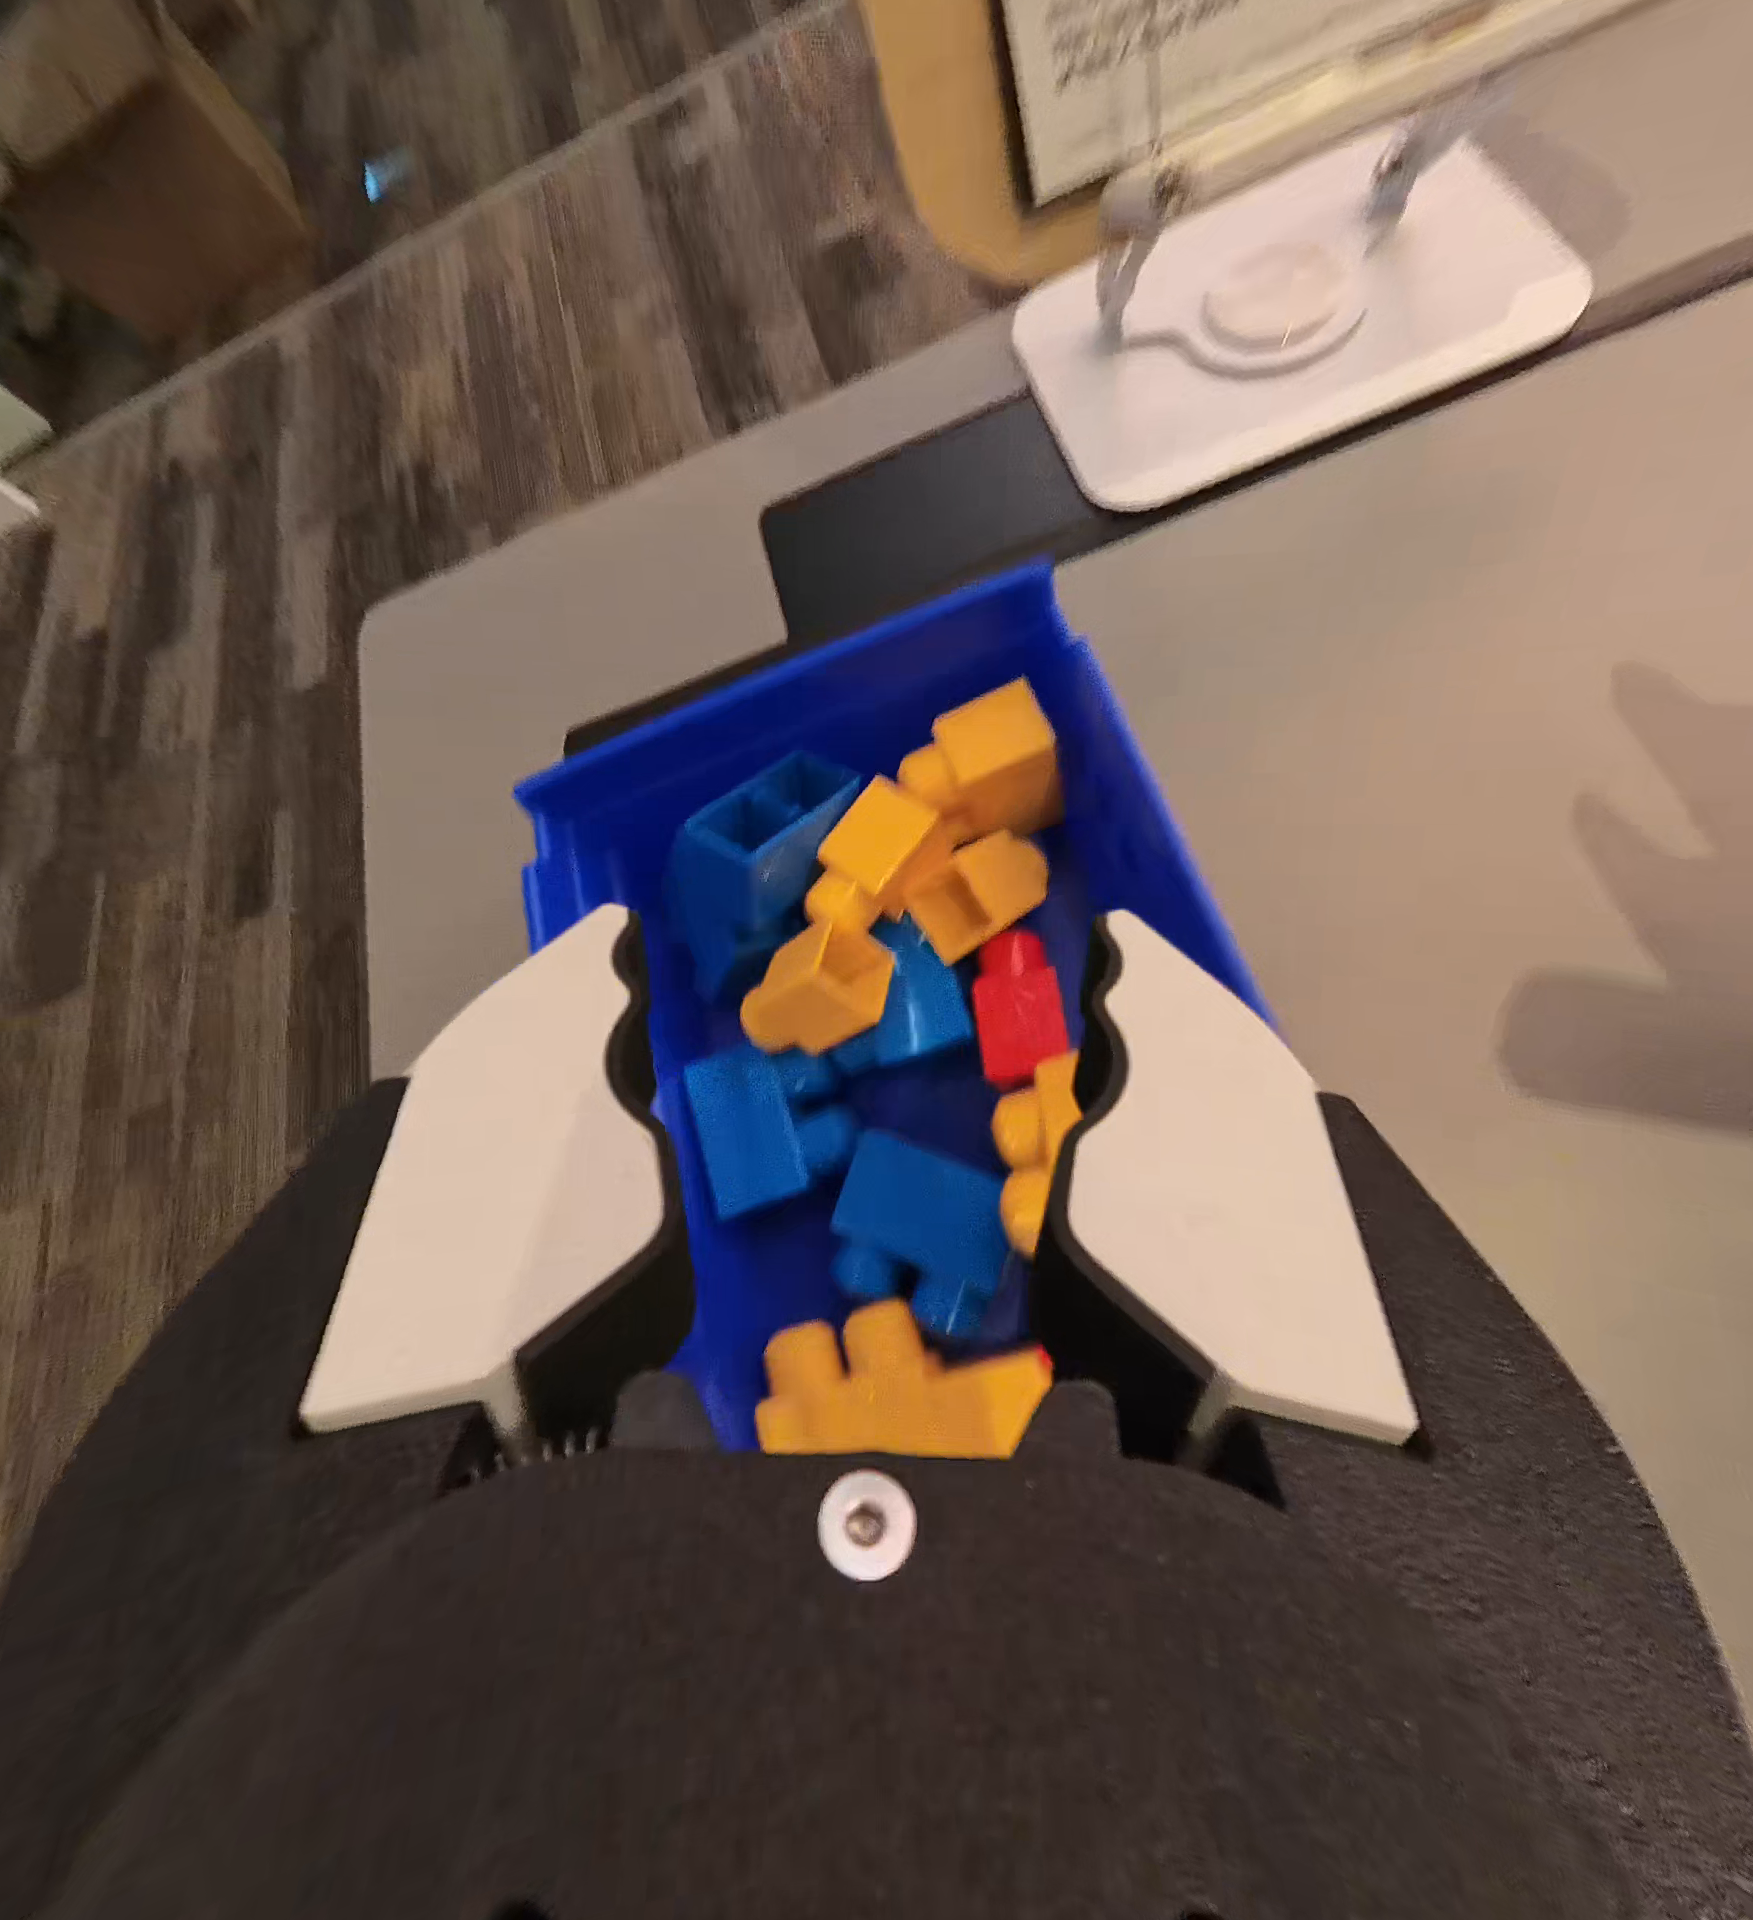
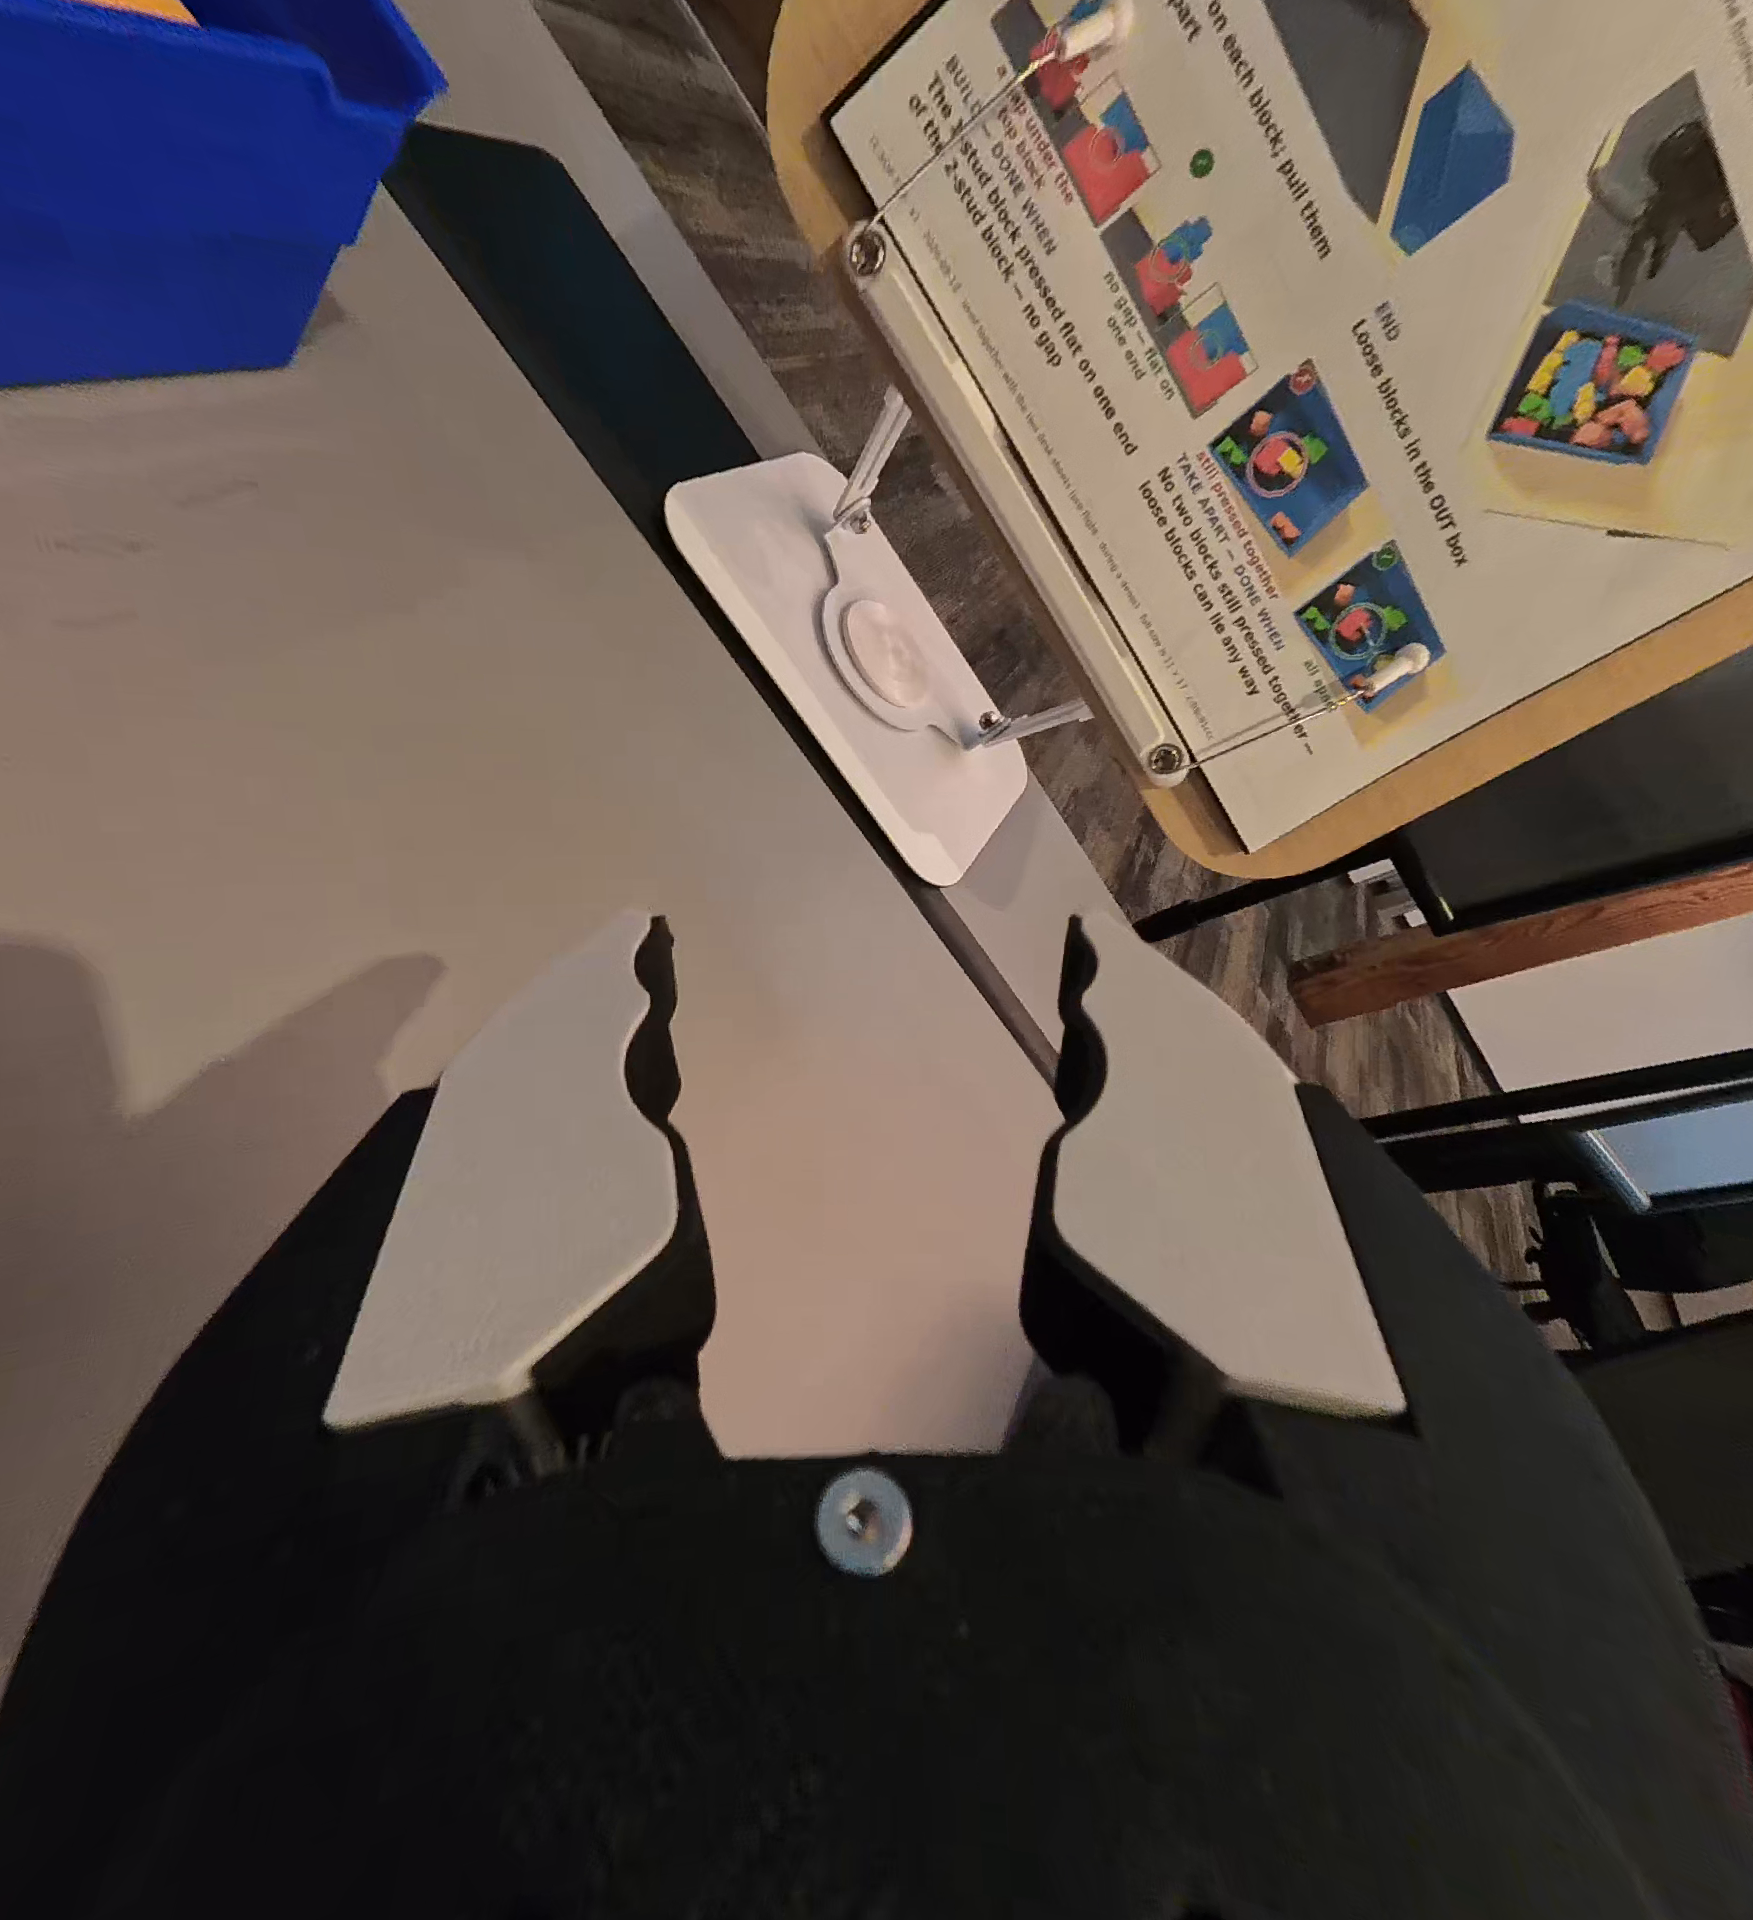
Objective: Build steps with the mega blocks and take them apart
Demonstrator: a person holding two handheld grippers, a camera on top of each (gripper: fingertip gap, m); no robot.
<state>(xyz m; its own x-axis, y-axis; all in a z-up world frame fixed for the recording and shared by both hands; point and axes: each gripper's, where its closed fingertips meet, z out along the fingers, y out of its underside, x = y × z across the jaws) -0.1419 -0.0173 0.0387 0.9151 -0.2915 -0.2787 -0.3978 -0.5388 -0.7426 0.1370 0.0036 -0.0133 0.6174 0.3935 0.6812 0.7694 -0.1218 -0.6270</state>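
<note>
A blue bin (image 1: 810,686) stands on the pale table and holds several loose mega blocks: yellow ones (image 1: 997,758), blue ones (image 1: 747,1132) and a red one (image 1: 1017,1008). My left gripper (image 1: 867,935) hovers over the bin, open and empty, its white fingers (image 1: 508,1164) spread to either side of the blocks. My right gripper (image 2: 867,935) is open and empty above bare table, near the table's far edge. The blue bin shows at the upper left of the right wrist view (image 2: 124,197).
A white stand base (image 1: 1298,353) (image 2: 841,665) sits at the table's far edge and holds a printed instruction sheet (image 2: 1319,343) on a wooden board. A black strip (image 1: 913,530) runs along the table edge. Wood-pattern floor (image 1: 176,831) lies beyond. Dark furniture (image 2: 1630,1143) stands at right.
</note>
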